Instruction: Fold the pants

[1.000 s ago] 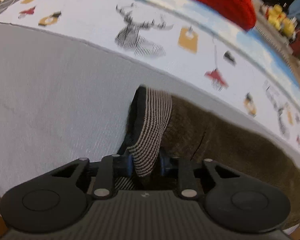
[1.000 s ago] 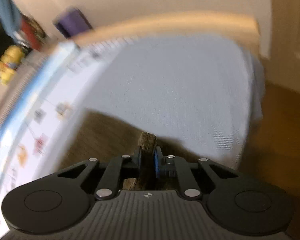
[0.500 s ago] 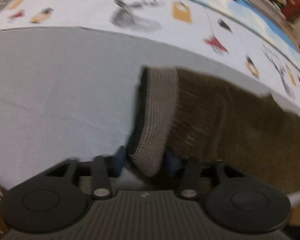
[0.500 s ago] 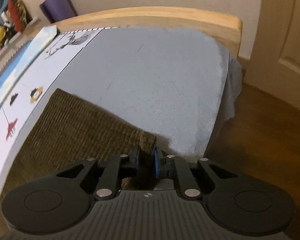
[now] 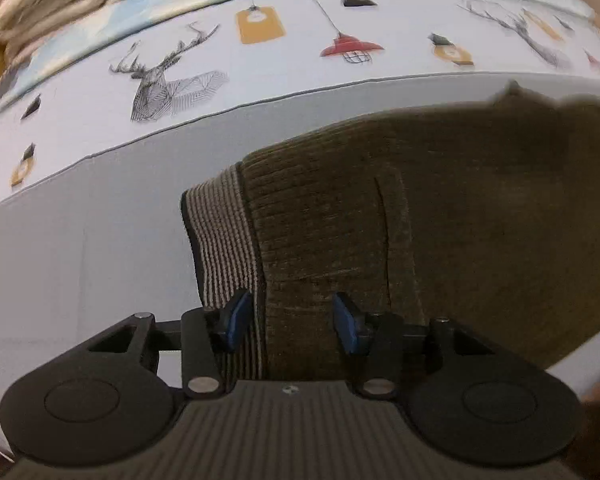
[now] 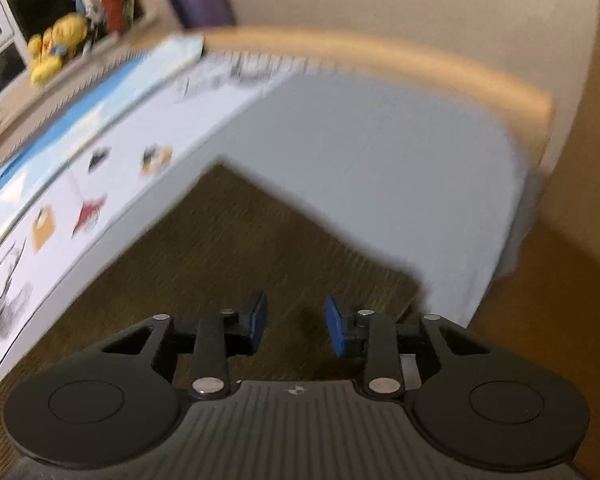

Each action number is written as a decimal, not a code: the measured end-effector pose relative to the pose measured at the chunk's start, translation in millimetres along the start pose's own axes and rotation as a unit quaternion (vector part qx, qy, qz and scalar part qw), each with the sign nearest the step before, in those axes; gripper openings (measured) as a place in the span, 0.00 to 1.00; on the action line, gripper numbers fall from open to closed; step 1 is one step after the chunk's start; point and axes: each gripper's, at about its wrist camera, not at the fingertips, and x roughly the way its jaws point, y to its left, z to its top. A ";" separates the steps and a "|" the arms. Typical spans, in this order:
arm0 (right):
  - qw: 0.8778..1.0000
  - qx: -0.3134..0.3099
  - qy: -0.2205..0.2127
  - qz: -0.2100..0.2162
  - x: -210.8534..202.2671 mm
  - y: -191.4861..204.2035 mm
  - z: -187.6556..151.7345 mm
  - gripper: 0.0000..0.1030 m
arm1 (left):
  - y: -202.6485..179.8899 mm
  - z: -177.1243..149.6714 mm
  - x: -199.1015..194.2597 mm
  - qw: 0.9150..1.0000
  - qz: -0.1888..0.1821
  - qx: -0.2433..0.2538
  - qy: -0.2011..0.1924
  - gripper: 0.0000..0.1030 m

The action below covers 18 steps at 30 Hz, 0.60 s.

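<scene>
pants (image 5: 440,216) of brown ribbed knit are seen in the left wrist view, laid flat on the grey sheet (image 5: 80,264) of the bed. the striped waistband (image 5: 220,240) is at the left end, so the waist points to the left of this view, and the long axis runs from there to the right, about parallel to the patterned cover (image 5: 260,56) behind. the left gripper (image 5: 286,318) is seen with its blue pads apart, one pad beside the waistband and the other over the brown cloth; nothing is clamped between them. it is judged that the cloth is being let go after it was put down, so one fold seems set in place.

in the right wrist view, which is blurred, the other end of the pants (image 6: 240,248) is seen on the same grey sheet (image 6: 380,176), with a corner that points away toward the wooden bed frame (image 6: 380,64). the right gripper (image 6: 296,324) is also apart, just above the cloth near its edge, and nothing is held.

for the next move, a new grasp is called for: the two corners of one short end should be clamped and carried along the long axis to the other end, with the edges kept even.
</scene>
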 end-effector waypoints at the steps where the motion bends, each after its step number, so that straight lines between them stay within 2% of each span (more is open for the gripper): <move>1: 1.000 -0.002 0.013 -0.005 4.2 -0.2 -1.3 0.33 | 1.2 2.9 -5.4 1.000 -0.002 -0.012 -0.008 0.50; 4: 1.000 -0.019 0.020 -0.006 9.1 -1.2 -3.4 0.34 | 8.0 11.0 -27.4 0.996 -0.036 -0.063 -0.058 0.50; 6: 0.999 -0.037 0.025 -0.011 13.1 -1.9 -4.4 0.34 | 5.3 23.4 -38.0 0.992 -0.038 -0.055 -0.109 0.50; 8: 0.998 -0.047 0.038 -0.022 19.9 -1.6 -7.7 0.34 | -5.8 30.9 -40.0 0.990 -0.034 -0.040 -0.134 0.50; 10: 0.997 -0.055 0.044 -0.027 23.1 0.4 -10.0 0.34 | -8.4 41.1 -25.7 0.991 -0.030 -0.028 -0.125 0.50; 11: 0.997 -0.058 0.044 -0.029 22.8 2.4 -9.4 0.34 | -8.1 46.1 -8.6 0.995 -0.018 -0.024 -0.095 0.50; 12: 0.997 -0.059 0.042 -0.033 21.7 4.7 -8.5 0.34 | -6.3 46.1 13.6 0.999 0.007 -0.022 -0.044 0.44; 13: 0.997 -0.061 0.036 -0.036 18.3 8.3 -9.5 0.34 | -4.9 43.0 26.7 1.000 0.019 -0.019 -0.015 0.39; 15: 0.996 -0.081 0.005 -0.024 4.4 22.8 -9.2 0.34 | -8.7 46.2 24.7 0.999 0.027 -0.017 -0.014 0.39; 18: 0.987 -0.139 -0.047 0.060 -23.1 67.7 -14.3 0.34 | -10.4 49.3 11.0 0.999 0.012 -0.040 -0.028 0.41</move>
